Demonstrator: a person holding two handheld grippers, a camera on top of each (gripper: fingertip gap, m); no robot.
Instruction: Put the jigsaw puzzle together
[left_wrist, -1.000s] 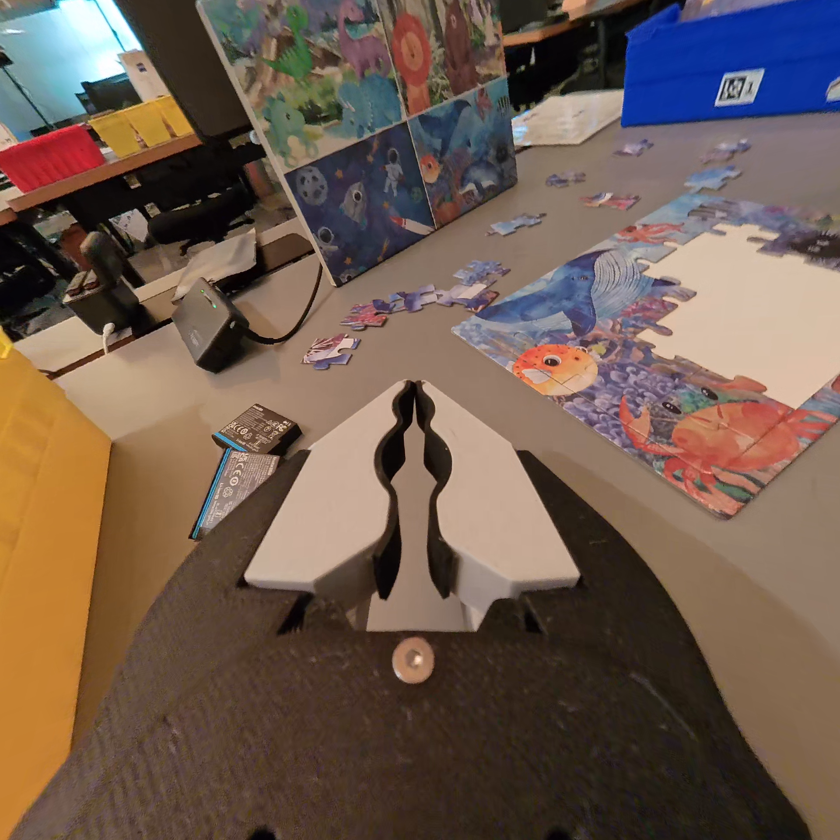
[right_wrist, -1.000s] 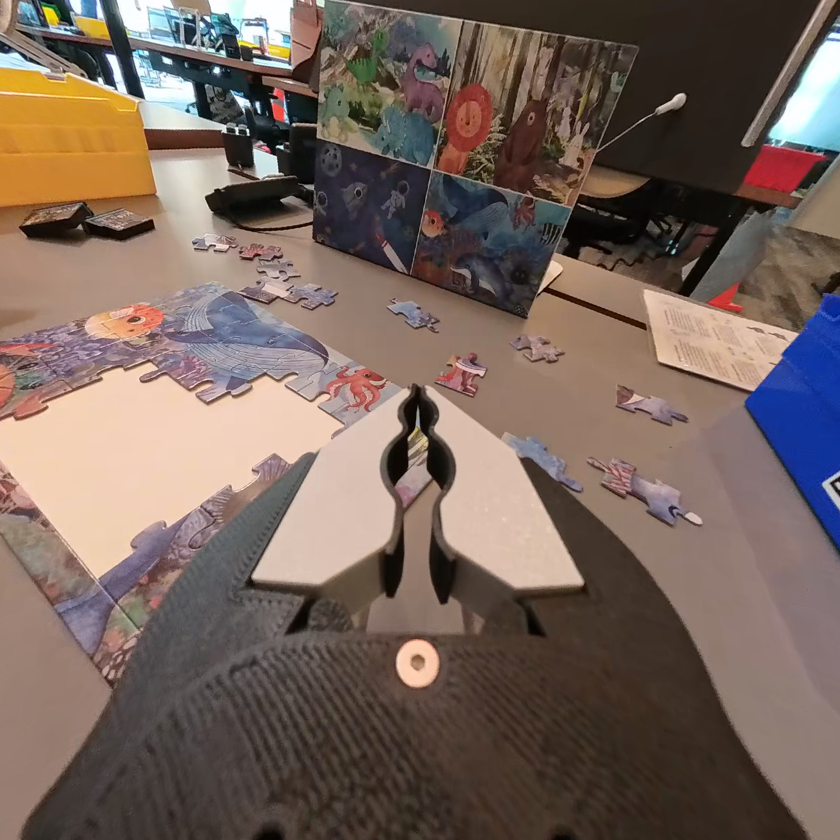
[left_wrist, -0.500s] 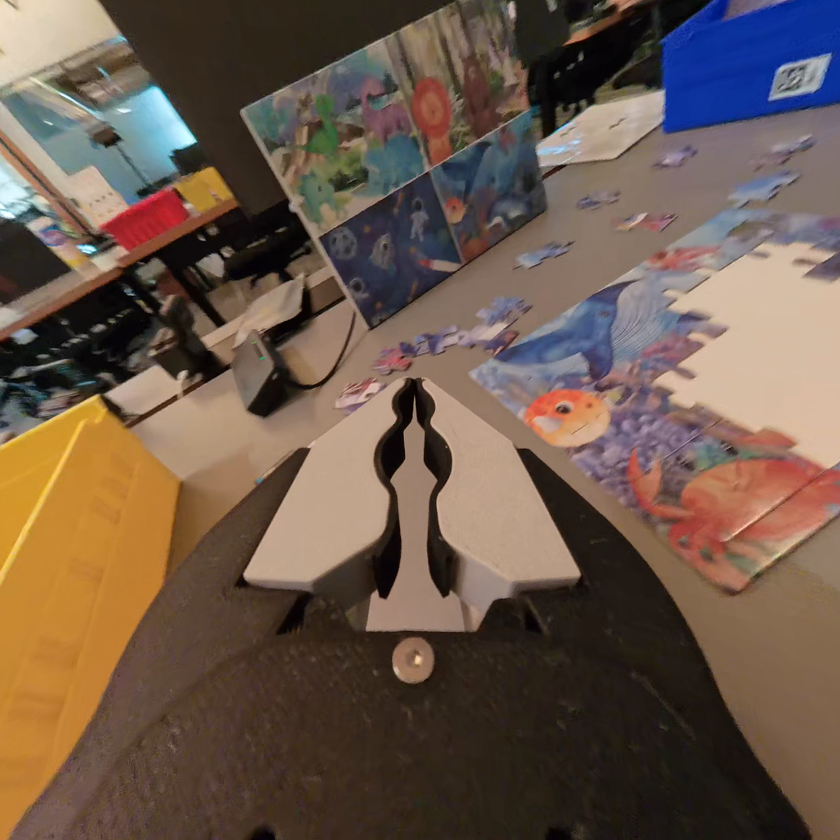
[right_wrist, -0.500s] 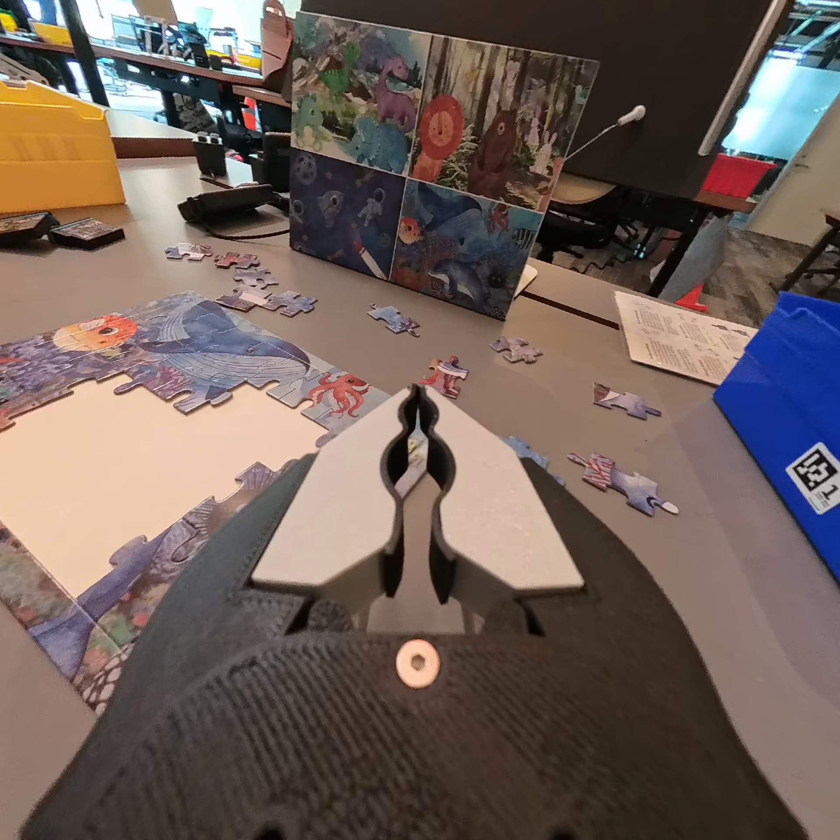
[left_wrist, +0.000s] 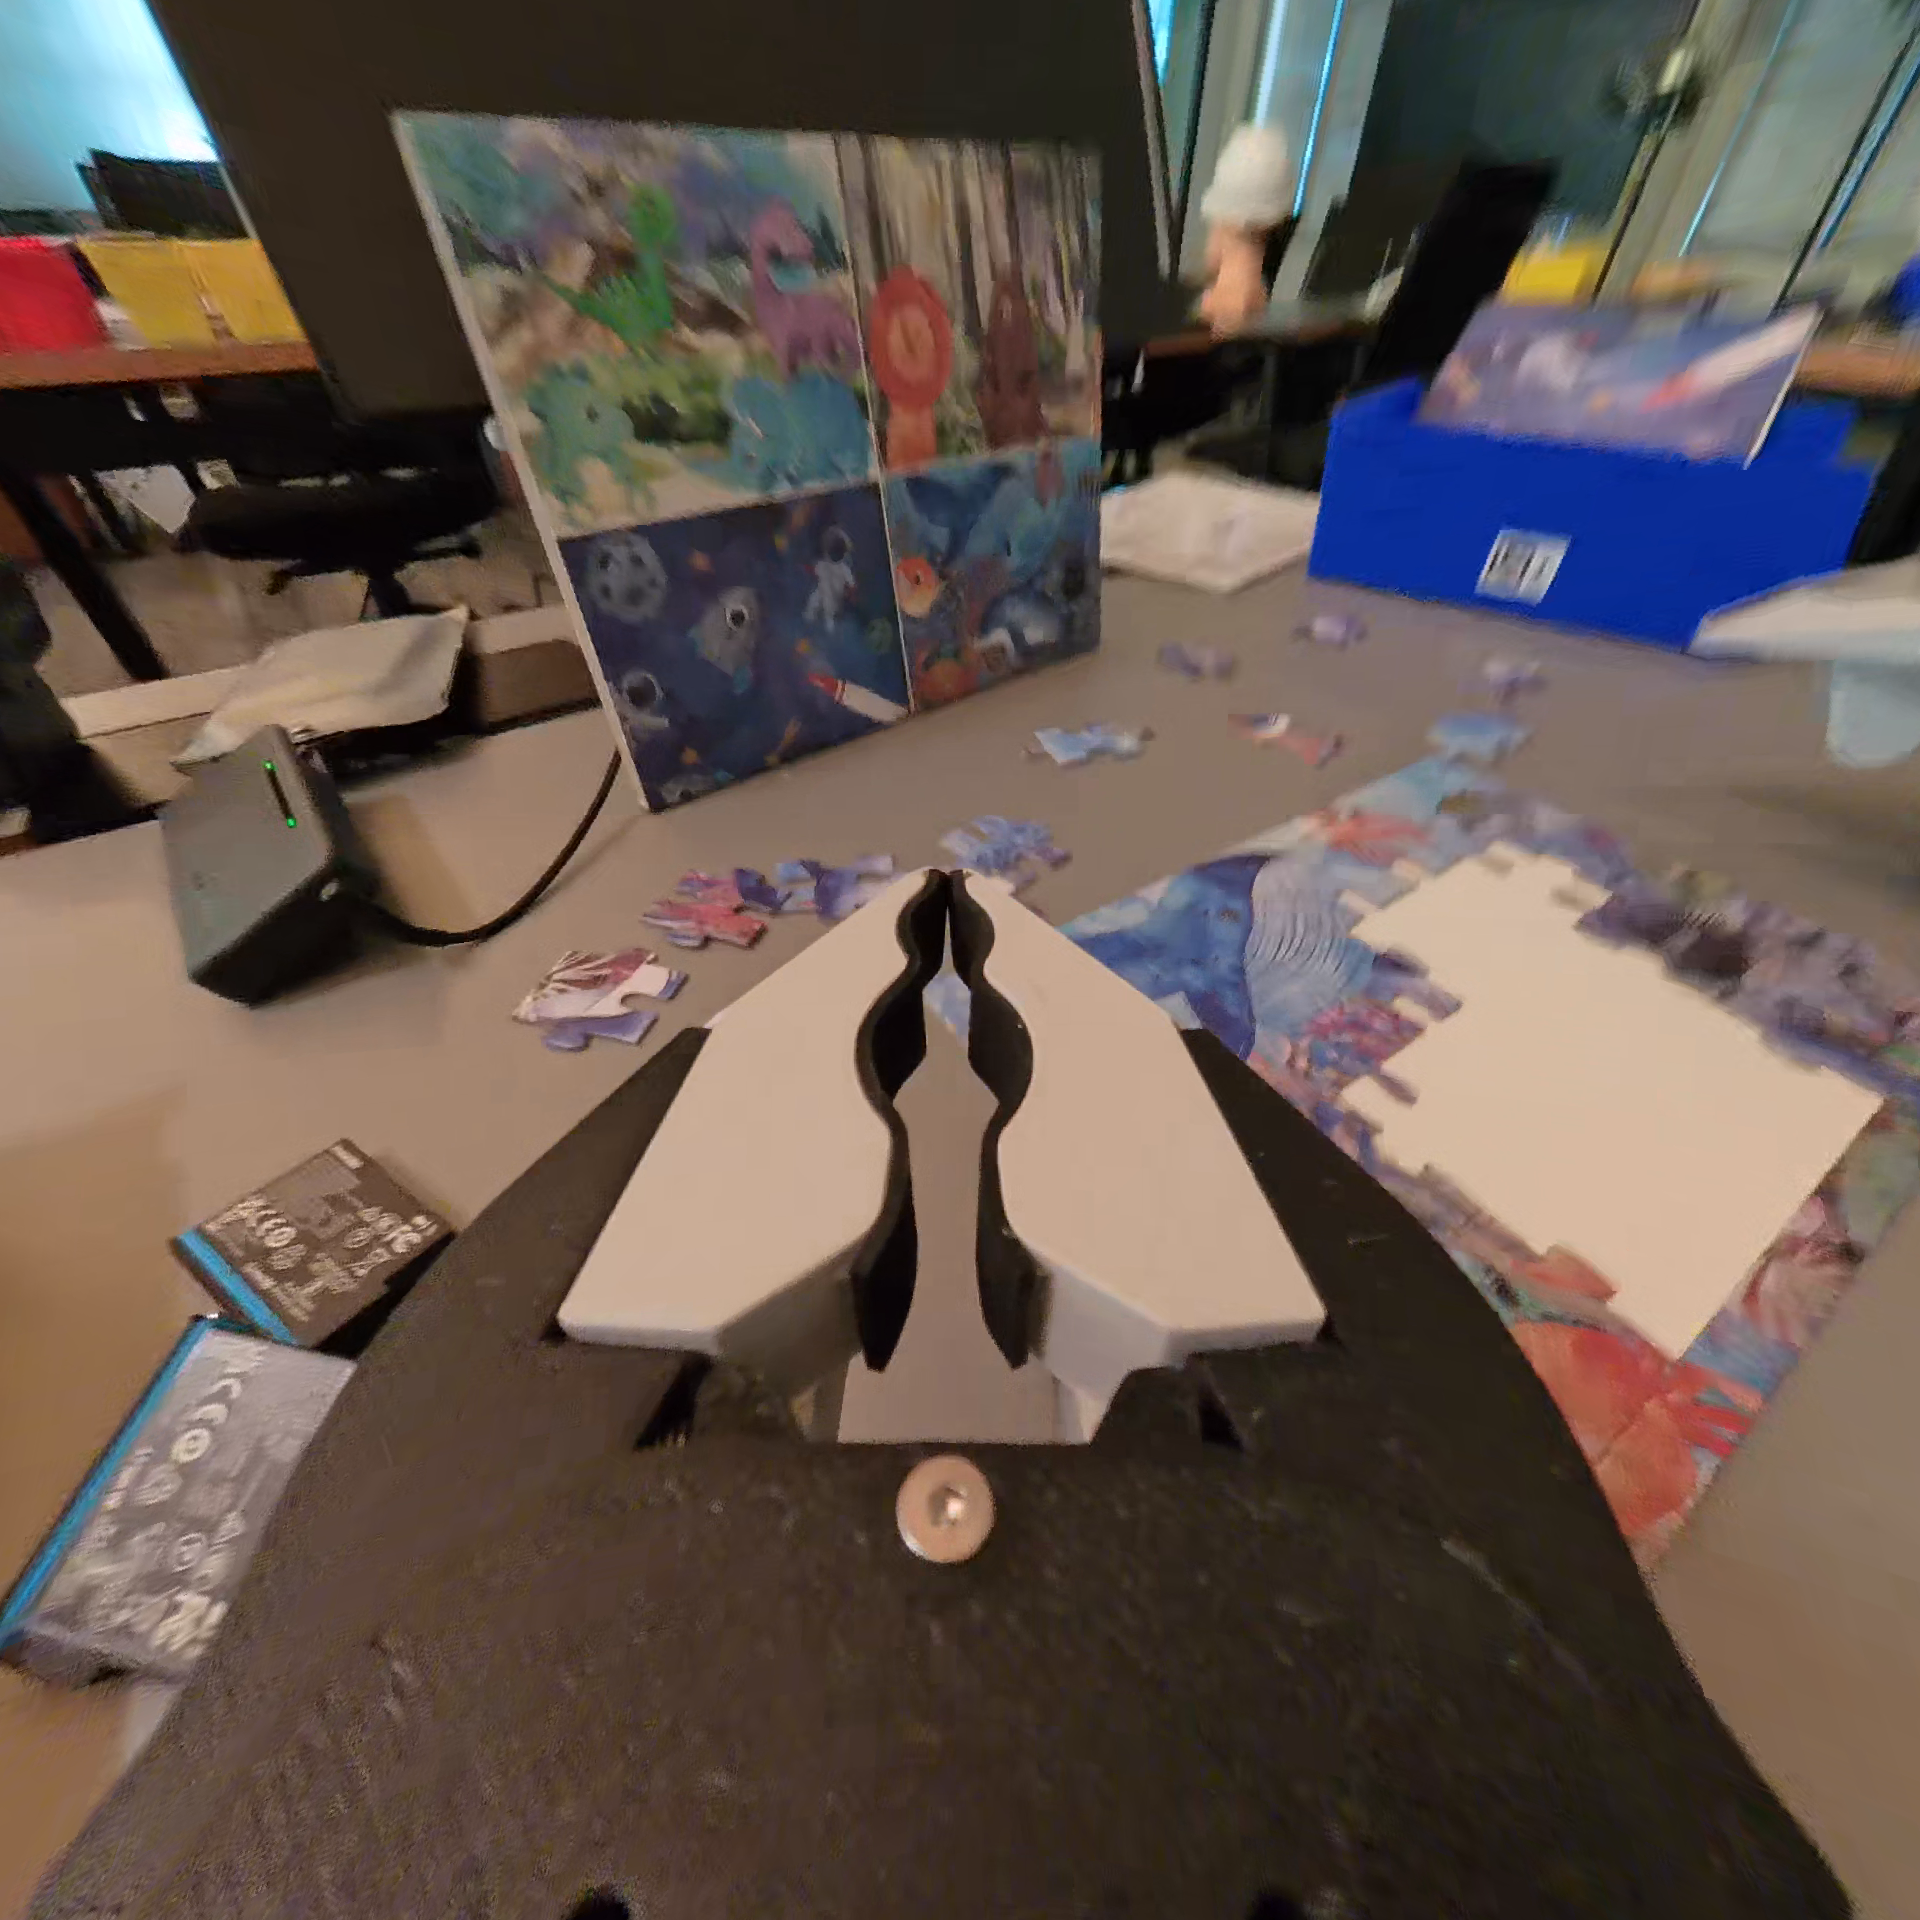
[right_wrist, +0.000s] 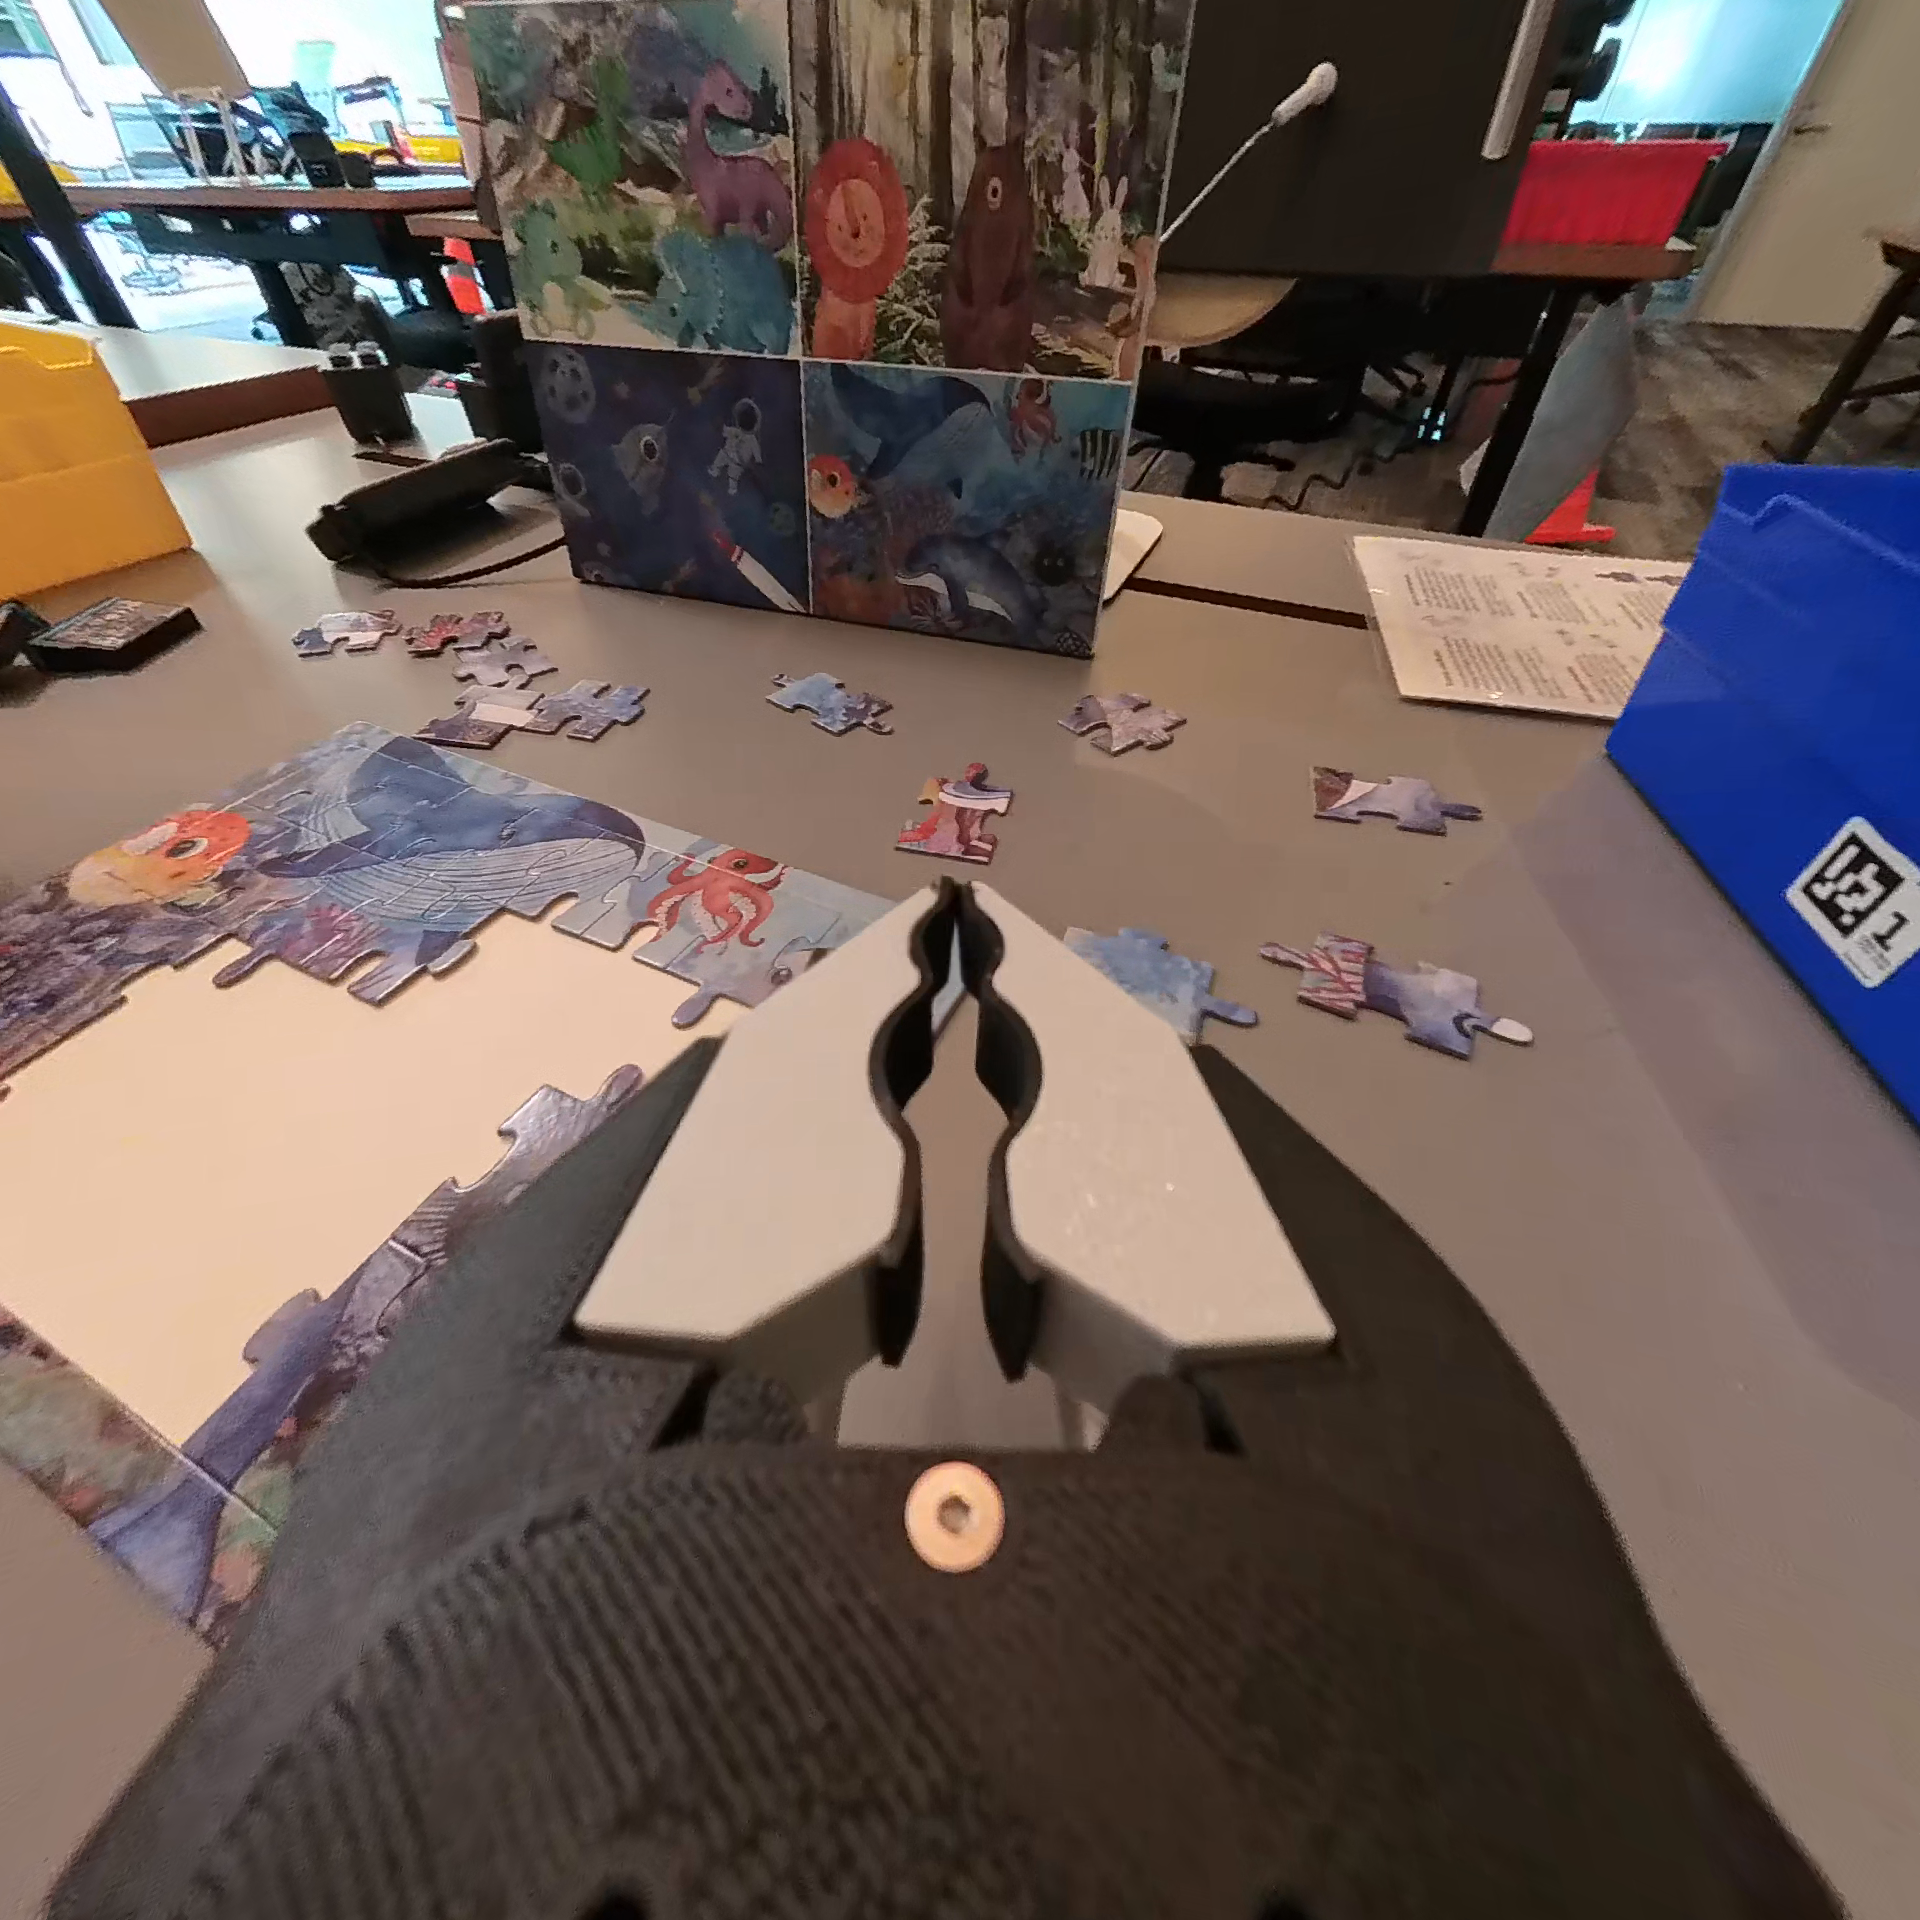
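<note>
Left gripper (left_wrist: 948, 883), jaws pressed together w/ nothing between, frame centre above grey bench (left_wrist: 208, 1081). Right gripper (right_wrist: 956, 891) jaws pinch a thin puzzle piece (right_wrist: 951, 1003). Half-built sea-themed cardboard jigsaw (right_wrist: 436, 862) lies centre-left; loose pieces (right_wrist: 1392, 982) upper right.

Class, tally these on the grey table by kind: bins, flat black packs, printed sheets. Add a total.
Bins: 2, yellow bin and blue bin
Black packs: 2, near pack and far pack
Printed sheets: 1, sheet
Total: 5
</note>
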